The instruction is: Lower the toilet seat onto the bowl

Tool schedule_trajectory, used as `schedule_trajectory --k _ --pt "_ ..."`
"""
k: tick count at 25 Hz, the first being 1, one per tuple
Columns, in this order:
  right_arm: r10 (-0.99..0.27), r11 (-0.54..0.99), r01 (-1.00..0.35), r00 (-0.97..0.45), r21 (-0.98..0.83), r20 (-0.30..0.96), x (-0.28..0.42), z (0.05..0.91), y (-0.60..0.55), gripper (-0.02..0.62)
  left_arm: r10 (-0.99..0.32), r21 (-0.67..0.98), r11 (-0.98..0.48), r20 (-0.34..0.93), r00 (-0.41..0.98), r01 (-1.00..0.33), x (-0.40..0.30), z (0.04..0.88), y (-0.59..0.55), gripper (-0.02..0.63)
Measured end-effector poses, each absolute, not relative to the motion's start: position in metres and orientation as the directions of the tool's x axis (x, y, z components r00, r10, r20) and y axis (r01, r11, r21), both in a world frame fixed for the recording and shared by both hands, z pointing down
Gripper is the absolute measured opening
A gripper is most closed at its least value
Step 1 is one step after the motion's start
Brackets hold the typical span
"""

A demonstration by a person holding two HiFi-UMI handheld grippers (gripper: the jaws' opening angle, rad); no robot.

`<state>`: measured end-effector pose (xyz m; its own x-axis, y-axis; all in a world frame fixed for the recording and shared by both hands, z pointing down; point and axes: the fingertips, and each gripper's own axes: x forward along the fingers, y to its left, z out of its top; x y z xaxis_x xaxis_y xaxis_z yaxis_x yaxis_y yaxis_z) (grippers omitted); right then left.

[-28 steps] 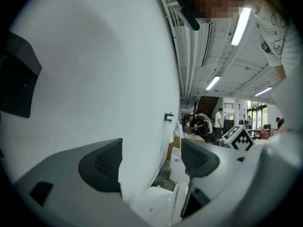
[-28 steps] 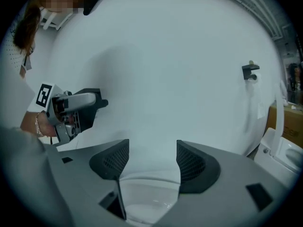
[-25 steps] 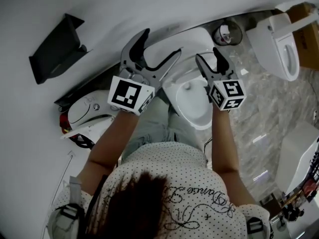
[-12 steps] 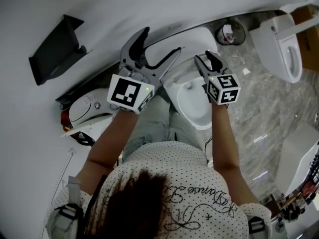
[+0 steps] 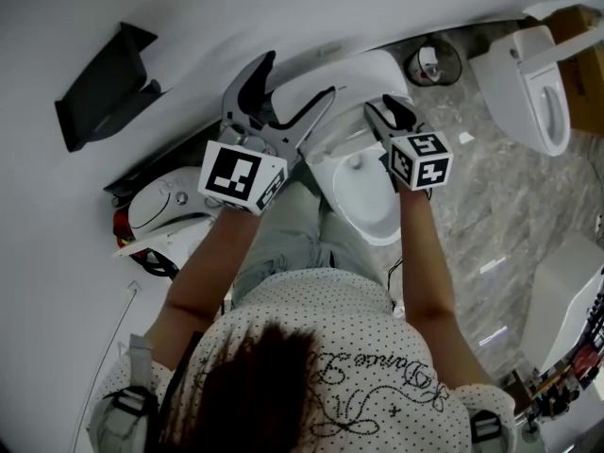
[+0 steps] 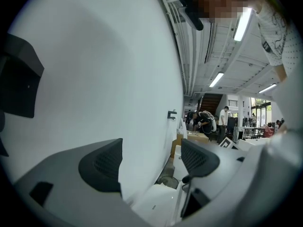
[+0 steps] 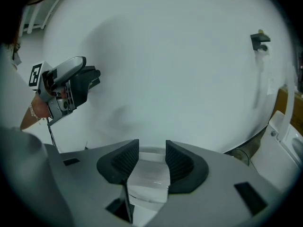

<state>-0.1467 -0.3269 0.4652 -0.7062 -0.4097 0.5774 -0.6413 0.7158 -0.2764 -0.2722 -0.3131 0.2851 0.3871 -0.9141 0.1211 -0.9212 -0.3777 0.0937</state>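
Observation:
The white toilet bowl (image 5: 370, 206) stands against the white wall, its seat (image 5: 363, 78) raised upright behind it. My right gripper (image 5: 385, 109) points down at the seat's right side. Its jaws have just been closing, and in the right gripper view the white seat edge (image 7: 150, 178) fills the gap of my right gripper (image 7: 151, 160), with both pads on it. My left gripper (image 5: 297, 75) hovers wide open to the left of the seat, close to the wall. Between the jaws of my left gripper (image 6: 151, 157) there is nothing.
A second toilet (image 5: 528, 83) stands at the upper right, with a round bin (image 5: 432, 64) between the two. A black holder (image 5: 104, 88) hangs on the wall at left. A white unit (image 5: 170, 210) sits on the floor at left. The marble floor (image 5: 491, 206) spreads to the right.
My right gripper has sunk towards the seat and its jaws have narrowed round the seat's edge. The left gripper has kept its place.

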Motion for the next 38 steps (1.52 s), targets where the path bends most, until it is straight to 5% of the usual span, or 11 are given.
schedule_trajectory --k 14,21,38 --pt "-0.379 0.735 -0.625 -0.701 -0.264 0.603 -0.107 0.453 -0.284 0.193 -0.915 0.081 -0.381 0.111 0.389 -0.921 -0.237 0.276 -0.276 0.371" --pt "-0.365 0.679 -0.656 -0.691 -0.330 0.625 -0.064 0.458 -0.261 0.307 -0.911 0.077 -0.394 0.104 0.400 -0.916 -0.204 0.273 -0.258 0.370" --pt "-0.300 0.697 -0.636 -0.679 -0.332 0.670 0.011 0.468 -0.179 0.307 -0.926 0.097 -0.362 0.075 0.370 -0.927 -0.136 0.271 -0.179 0.370"
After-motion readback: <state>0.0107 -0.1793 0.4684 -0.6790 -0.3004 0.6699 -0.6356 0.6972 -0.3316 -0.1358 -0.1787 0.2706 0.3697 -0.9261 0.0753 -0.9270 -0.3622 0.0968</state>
